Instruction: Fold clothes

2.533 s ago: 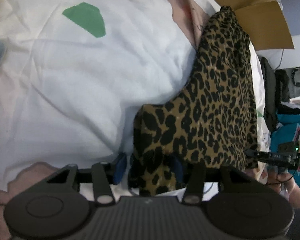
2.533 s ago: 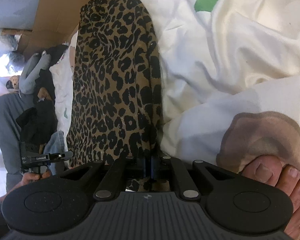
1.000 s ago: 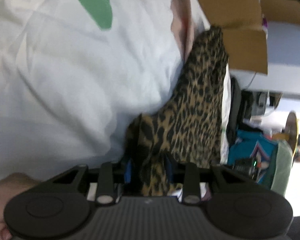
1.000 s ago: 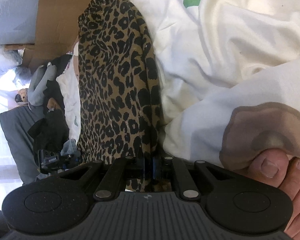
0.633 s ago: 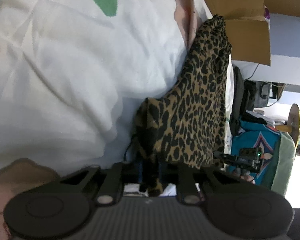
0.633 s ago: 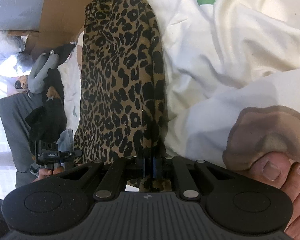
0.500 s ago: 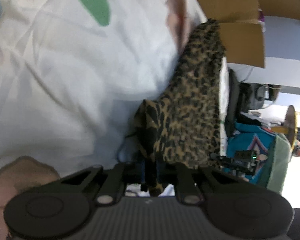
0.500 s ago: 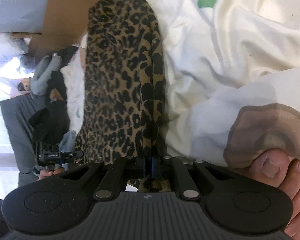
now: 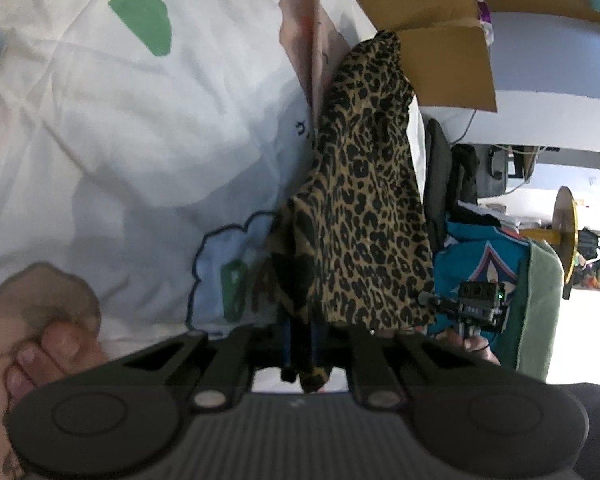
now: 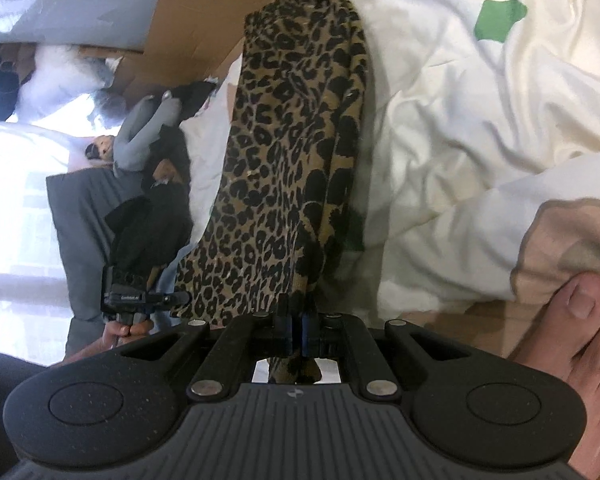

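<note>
A leopard-print garment (image 9: 364,208) hangs stretched between my two grippers above a white bedsheet (image 9: 100,128). My left gripper (image 9: 300,344) is shut on one corner of it; a bit of cloth pokes out behind the pads. In the right wrist view the same garment (image 10: 292,152) runs away from me, its far end draped near the bed's edge. My right gripper (image 10: 296,330) is shut on its near corner. The other gripper shows small in each view, in the left wrist view (image 9: 476,300) and in the right wrist view (image 10: 140,298).
The sheet has green patches (image 9: 144,20) and a cartoon print (image 9: 236,280). A cardboard box (image 9: 432,28) stands past the bed. Dark clothes (image 10: 152,208) and a teal cloth (image 9: 480,264) lie beside the bed. A bare foot (image 10: 580,320) is at lower right.
The left gripper closed from open onto the garment's corner. Both grippers then lifted the garment off the sheet, uncovering the cartoon print beneath it.
</note>
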The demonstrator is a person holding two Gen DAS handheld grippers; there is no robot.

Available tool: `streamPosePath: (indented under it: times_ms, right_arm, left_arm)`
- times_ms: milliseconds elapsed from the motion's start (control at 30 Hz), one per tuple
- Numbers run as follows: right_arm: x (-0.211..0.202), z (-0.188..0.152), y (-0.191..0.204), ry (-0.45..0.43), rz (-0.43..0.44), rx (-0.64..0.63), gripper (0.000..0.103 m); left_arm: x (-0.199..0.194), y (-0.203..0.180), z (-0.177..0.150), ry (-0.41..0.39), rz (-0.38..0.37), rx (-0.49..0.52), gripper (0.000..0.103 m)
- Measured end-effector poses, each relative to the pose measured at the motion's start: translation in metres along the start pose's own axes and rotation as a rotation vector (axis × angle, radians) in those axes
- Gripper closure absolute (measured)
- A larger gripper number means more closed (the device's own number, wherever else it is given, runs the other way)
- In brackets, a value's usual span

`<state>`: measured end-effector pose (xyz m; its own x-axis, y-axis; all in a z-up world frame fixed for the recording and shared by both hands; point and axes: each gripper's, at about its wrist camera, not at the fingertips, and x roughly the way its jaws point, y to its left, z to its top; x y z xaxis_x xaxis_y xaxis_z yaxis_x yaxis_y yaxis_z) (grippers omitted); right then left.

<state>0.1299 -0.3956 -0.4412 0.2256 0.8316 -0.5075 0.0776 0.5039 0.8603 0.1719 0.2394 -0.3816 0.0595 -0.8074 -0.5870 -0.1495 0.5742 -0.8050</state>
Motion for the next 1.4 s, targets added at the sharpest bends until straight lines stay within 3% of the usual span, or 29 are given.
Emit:
streamPosePath:
  times_ms: [167,367,533,1400]
  right_arm:
    - [-0.007,-0.012,0.004,0.051,0.012,0.003,0.102]
    - [-0.017,-0.022,0.000,0.041,0.029,0.041,0.102]
    - [-0.021,-0.013,0.007,0.001,0.028,0.025,0.102]
    - [-0.033,0.052,0.022,-0.251,0.031,0.013,0.101]
  left_arm:
    - [-0.006,-0.005,-0.010,0.062,0.020,0.019,0.094]
    - [-0.006,-0.012,-0.009,0.054,0.024,0.042,0.095]
    - [-0.006,-0.027,0.001,0.010,-0.020,0.057,0.095]
    - [-0.018,-0.085,0.089,-0.275,0.029,0.170,0.095]
